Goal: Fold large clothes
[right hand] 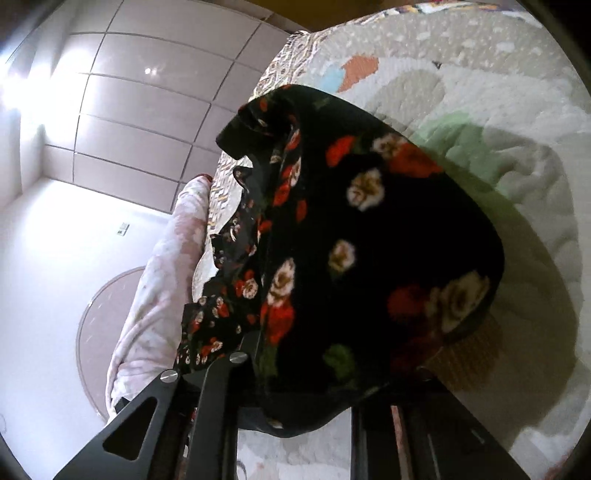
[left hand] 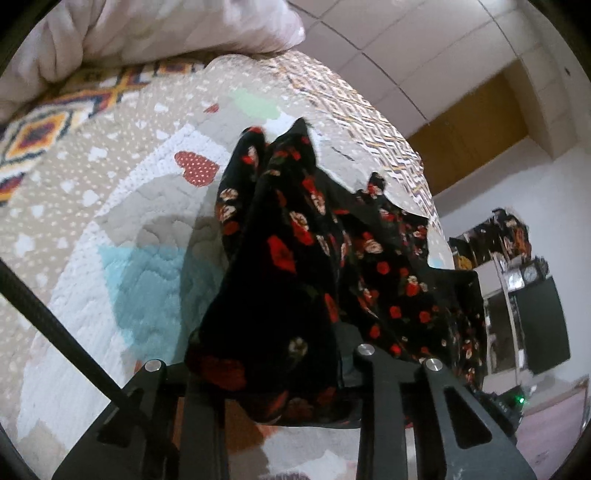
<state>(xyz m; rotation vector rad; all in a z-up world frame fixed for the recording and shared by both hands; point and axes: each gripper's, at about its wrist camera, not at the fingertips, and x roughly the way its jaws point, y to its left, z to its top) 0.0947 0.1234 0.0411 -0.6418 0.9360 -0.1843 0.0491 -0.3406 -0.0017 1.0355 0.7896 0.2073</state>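
A black garment with red and cream flowers (left hand: 295, 266) hangs bunched over my left gripper (left hand: 280, 369), which is shut on it and holds it above the bed. The cloth covers the fingertips. In the right wrist view the same flowered garment (right hand: 369, 240) drapes over my right gripper (right hand: 314, 369), which is shut on it. It spreads wide across the fingers and hides them. The garment trails away to the left in loose folds (right hand: 229, 280). Both grippers hold it lifted off the quilt.
A quilted bedspread with hearts and pastel patches (left hand: 129, 240) covers the bed below. A pale pillow or duvet (left hand: 147, 33) lies at its head. A wardrobe (left hand: 472, 140) and a dark cabinet (left hand: 539, 321) stand beyond the bed's right edge. A rumpled pink duvet (right hand: 155, 280) lies at the left.
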